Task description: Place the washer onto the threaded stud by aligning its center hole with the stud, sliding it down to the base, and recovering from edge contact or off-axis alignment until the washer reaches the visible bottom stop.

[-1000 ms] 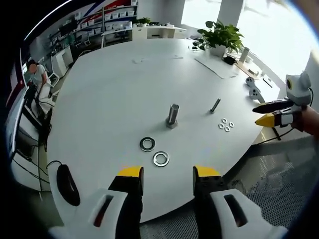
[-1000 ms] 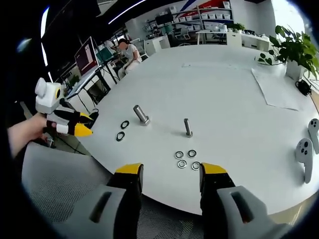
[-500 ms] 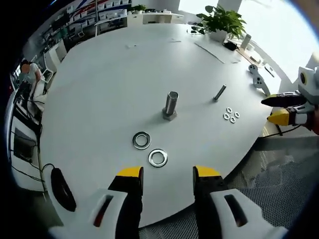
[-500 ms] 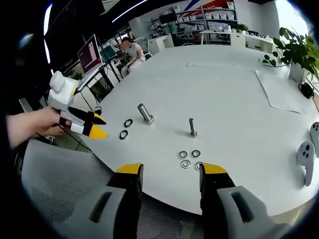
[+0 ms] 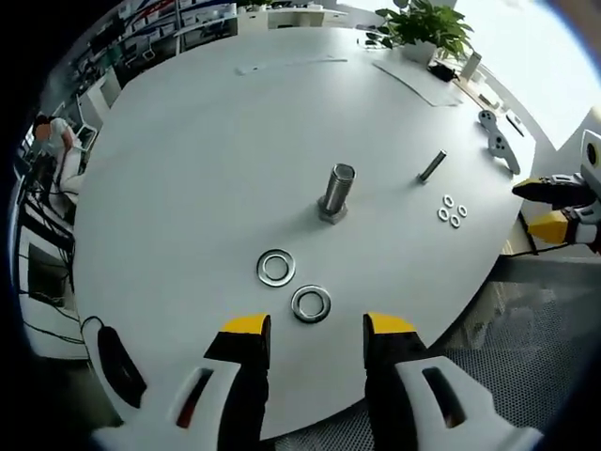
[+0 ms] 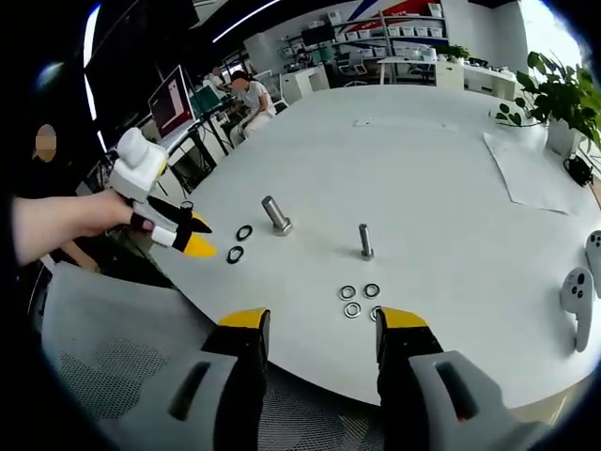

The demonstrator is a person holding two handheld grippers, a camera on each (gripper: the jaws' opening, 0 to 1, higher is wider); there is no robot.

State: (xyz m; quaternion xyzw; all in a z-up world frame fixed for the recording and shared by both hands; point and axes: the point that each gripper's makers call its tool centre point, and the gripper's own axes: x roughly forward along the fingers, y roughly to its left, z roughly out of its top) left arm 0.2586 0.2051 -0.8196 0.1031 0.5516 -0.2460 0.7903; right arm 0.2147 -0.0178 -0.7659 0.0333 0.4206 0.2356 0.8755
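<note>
Two large washers (image 5: 293, 287) lie just before the upright threaded stud (image 5: 336, 193) on the table (image 5: 216, 150); left tool (image 5: 307, 329) and right tool (image 6: 322, 322) gape wide, empty.

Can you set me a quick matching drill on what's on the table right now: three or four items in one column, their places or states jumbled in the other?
Items:
1. large stud
2. two large washers
3. small washers
4. left gripper

Places or states:
A. clustered near the thin bolt
B. open, holding nothing
C. flat on the table, between stud and jaws
D. standing upright, no washer on it

Pairs: 1-D, 2-C, 3-A, 4-B
</note>
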